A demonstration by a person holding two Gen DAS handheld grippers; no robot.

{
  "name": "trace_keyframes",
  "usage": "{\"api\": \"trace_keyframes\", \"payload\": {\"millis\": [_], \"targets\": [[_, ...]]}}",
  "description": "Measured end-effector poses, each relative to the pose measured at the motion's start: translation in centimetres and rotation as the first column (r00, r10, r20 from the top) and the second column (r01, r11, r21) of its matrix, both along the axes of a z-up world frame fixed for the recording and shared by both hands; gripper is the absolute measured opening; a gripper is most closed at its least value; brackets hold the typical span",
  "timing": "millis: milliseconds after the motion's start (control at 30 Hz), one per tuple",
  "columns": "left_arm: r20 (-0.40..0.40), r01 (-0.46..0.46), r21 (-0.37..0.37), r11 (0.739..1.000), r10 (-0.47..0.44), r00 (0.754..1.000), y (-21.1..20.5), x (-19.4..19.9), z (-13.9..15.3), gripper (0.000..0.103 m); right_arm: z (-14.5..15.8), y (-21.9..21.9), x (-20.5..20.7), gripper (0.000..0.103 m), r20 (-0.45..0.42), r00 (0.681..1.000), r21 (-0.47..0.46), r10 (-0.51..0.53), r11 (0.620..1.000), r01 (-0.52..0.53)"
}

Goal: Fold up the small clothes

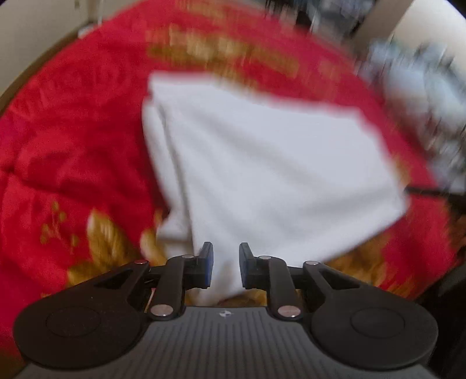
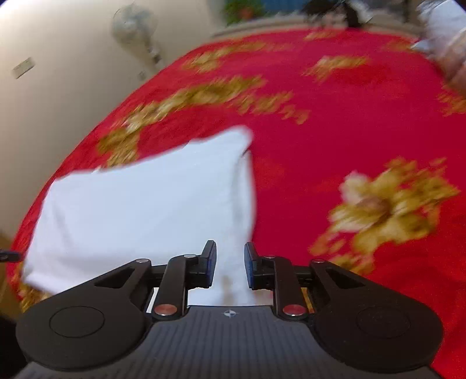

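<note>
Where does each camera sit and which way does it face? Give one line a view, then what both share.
Left wrist: rides the left gripper, looks steeply down at the white cloth on the red blanket; only its own fingers show, parted.
Right wrist: rides the right gripper, looks down across the blanket toward a wall fan; own fingers show, parted.
Shared: the folded cloth and the blanket; both views are blurred.

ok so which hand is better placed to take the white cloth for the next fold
Probably the left, narrowly. Its tool is centred over the white cloth's near edge with cloth on both sides. The right tool sits at the cloth's side edge, red blanket beyond. Both tools are open, pads apart.
</note>
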State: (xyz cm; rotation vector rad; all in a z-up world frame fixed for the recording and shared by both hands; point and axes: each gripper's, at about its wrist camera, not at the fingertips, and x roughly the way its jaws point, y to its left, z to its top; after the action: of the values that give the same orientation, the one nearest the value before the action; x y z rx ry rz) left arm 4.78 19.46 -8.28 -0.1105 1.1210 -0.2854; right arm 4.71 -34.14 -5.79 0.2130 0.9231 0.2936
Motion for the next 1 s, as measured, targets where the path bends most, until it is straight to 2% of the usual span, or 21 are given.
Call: {"api": "trace_keyframes", "payload": {"millis": [33, 100, 167, 300, 433, 533, 633, 667, 733, 833, 933, 1000], "targets": [[-0.053, 0.012, 0.062, 0.998, -0.009, 0.999, -0.4, 0.3, -1.2, 0.021, -1.1, 0.6, 0.2, 0.022, -0.049, 0.999, -0.017, 0.024, 1.0, -0.025], [-0.045, 0.008, 0.079, 0.997, -0.004, 0.999, -0.2, 0.4, -0.8, 0.025, -3.4, 1.6, 0.5, 0.021, -0.151, 0.987, -0.099, 0.057, 0.992, -0.072], [-0.002, -0.035, 0.028, 0.999, 0.035, 0.999, 0.7, 0.5, 0.3, 0.025, -3.1, 2.2, 0.4, 0.022, -0.12, 0.99, -0.133, 0.076, 0.987, -0.092], [0.113, -0.112, -0.04, 0.993, 0.116, 0.987, 2.0, 1.0, 2.5, 0.025, -1.0, 2.3, 0.1, 0.025, -0.007, 0.997, -0.119, 0.078, 0.99, -0.079], [0.178, -0.142, -0.052, 0.989, 0.149, 0.973, 0.8, 3.4, 3.6, 0.025, -2.5, 2.2, 1.1, 0.028, -0.039, 0.998, -0.147, 0.052, 0.987, -0.057], [0.148, -0.142, -0.03, 0.989, 0.145, 0.978, -0.3, 5.2, 2.9, 0.025, -3.0, 2.4, 2.0, 0.028, -0.067, 0.997, -0.182, 0.042, 0.982, -0.053], [0.051, -0.152, 0.108, 0.983, 0.147, 0.988, -1.3, 6.7, 0.4, 0.025, -2.5, 2.3, 2.3, 0.028, -0.048, 0.999, -0.161, 0.011, 0.987, -0.018], [0.045, -0.173, 0.12, 0.978, 0.169, 0.985, -1.3, 7.0, 0.5, 0.027, -2.1, 2.4, 2.2, 0.028, -0.028, 1.0, -0.153, 0.003, 0.988, -0.008], [0.062, -0.215, 0.064, 0.974, 0.211, 0.975, -0.7, 7.1, 1.3, 0.027, -1.3, 2.5, 2.0, 0.028, 0.026, 1.0, -0.129, -0.003, 0.992, 0.006], [0.133, -0.253, -0.016, 0.967, 0.252, 0.958, -0.5, 7.3, 3.2, 0.027, -0.9, 2.9, 2.2, 0.029, 0.095, 0.995, -0.11, 0.0, 0.994, 0.011], [0.15, -0.275, -0.049, 0.96, 0.279, 0.949, -1.0, 8.2, 3.9, 0.027, -1.4, 3.2, 3.0, 0.029, 0.109, 0.994, -0.128, -0.001, 0.992, 0.015], [0.147, -0.279, -0.056, 0.959, 0.284, 0.947, -1.6, 8.8, 4.0, 0.027, -2.4, 3.3, 4.0, 0.029, 0.074, 0.997, -0.163, -0.012, 0.986, 0.024]]}}
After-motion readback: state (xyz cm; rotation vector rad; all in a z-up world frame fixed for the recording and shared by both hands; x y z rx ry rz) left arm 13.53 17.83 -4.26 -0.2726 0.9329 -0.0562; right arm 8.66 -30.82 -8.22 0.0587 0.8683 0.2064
